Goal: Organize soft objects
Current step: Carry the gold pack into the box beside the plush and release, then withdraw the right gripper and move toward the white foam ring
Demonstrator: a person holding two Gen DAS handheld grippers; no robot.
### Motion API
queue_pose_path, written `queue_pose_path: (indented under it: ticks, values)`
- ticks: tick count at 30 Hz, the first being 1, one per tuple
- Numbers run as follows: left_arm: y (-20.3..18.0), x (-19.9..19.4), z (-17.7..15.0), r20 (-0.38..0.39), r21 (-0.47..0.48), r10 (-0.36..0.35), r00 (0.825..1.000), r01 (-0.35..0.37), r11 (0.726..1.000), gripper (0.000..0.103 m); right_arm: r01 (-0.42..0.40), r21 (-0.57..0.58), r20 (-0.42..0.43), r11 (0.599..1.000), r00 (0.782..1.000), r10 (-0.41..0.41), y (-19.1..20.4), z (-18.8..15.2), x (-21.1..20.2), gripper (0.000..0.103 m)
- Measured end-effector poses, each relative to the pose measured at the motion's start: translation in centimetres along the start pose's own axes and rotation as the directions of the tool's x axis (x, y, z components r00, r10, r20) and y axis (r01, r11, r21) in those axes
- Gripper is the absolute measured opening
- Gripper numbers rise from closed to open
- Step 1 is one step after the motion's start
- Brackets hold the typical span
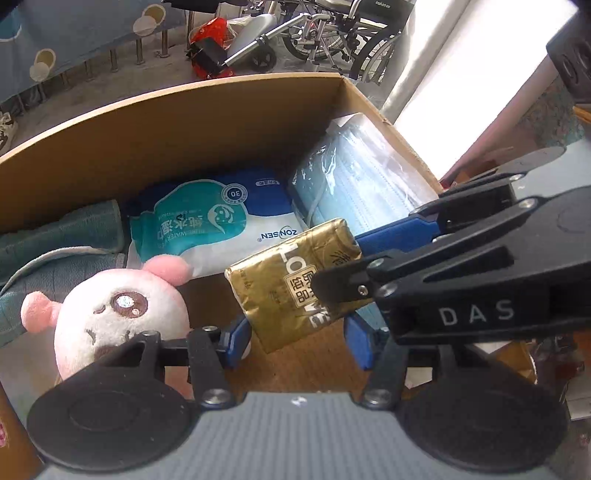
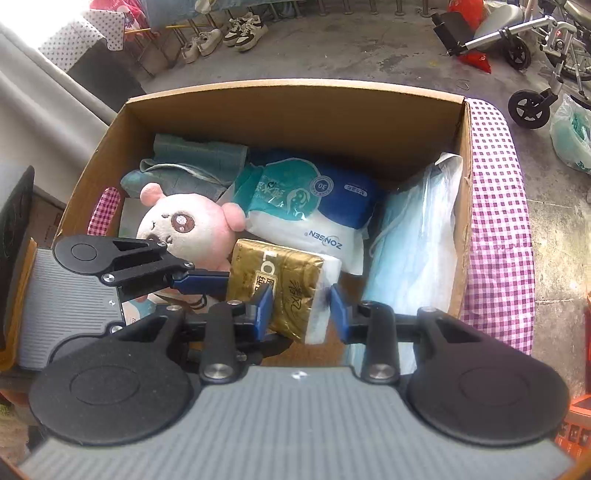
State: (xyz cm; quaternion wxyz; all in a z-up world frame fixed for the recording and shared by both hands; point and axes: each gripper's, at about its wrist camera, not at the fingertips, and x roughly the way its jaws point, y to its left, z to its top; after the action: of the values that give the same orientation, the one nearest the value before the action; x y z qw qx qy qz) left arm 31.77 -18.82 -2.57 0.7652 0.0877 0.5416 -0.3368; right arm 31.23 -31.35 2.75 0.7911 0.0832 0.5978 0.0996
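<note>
Gold tissue pack (image 1: 280, 280) hangs tilted above the floor of the cardboard box (image 1: 184, 129), at the centre of both views; we see printed lettering on its shiny face and, in the right wrist view, a white end turned to the lower right. Our right claw (image 2: 301, 310) grips it: one blue finger presses the gold face and the other sits against the white end; in the left wrist view this claw enters from the right of the frame, one finger passing behind the pack and one in front. Our left claw (image 1: 297, 343) stands open at the bottom centre of its own frame; its blue fingers flank the pack's lower corner, apart from it on both sides.

Inside the box, behind the pack, we see a wet wipes packet (image 1: 207, 221) in teal, blue and white lying flat; just right of it, a clear bag of blue face masks (image 1: 362, 184) leans along the right wall. A white plush toy (image 1: 118, 314) with pink ears lies at the lower left, near the pack; behind it, folded green cloths (image 1: 62, 229) rest against the far wall. A purple checked cloth (image 2: 495, 221) runs along the box's right side; shoes (image 2: 236, 33) stand on the floor at the upper left of the right wrist view, and a wheelchair (image 2: 535, 37) at the upper right.
</note>
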Motion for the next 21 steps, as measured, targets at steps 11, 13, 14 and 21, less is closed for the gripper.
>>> queue_pose_path:
  ticks: [11, 13, 14, 21]
  values:
    - [0.9, 1.7, 0.7, -0.060, -0.012, 0.009, 0.998, -0.010, 1.000, 0.065, 0.006, 0.007, -0.104, 1.000, 0.995, -0.005, -0.3, 1.0, 3.5, 0.036]
    - [1.0, 1.4, 0.7, -0.054, -0.018, 0.005, 0.999, -0.006, 1.000, 0.070, 0.006, 0.011, -0.116, 1.000, 0.993, -0.004, -0.3, 1.0, 3.8, 0.039]
    - [0.9, 1.1, 0.7, -0.046, -0.017, 0.015, 0.999, -0.015, 1.000, 0.074, 0.010, 0.010, -0.114, 1.000, 0.993, -0.008, -0.2, 1.0, 3.8, 0.041]
    - [0.9, -1.1, 0.3, -0.001, -0.032, 0.041, 0.999, -0.041, 0.999, 0.075, 0.010, -0.006, -0.050, 1.000, 0.999, -0.010, 0.6, 1.6, 2.3, 0.049]
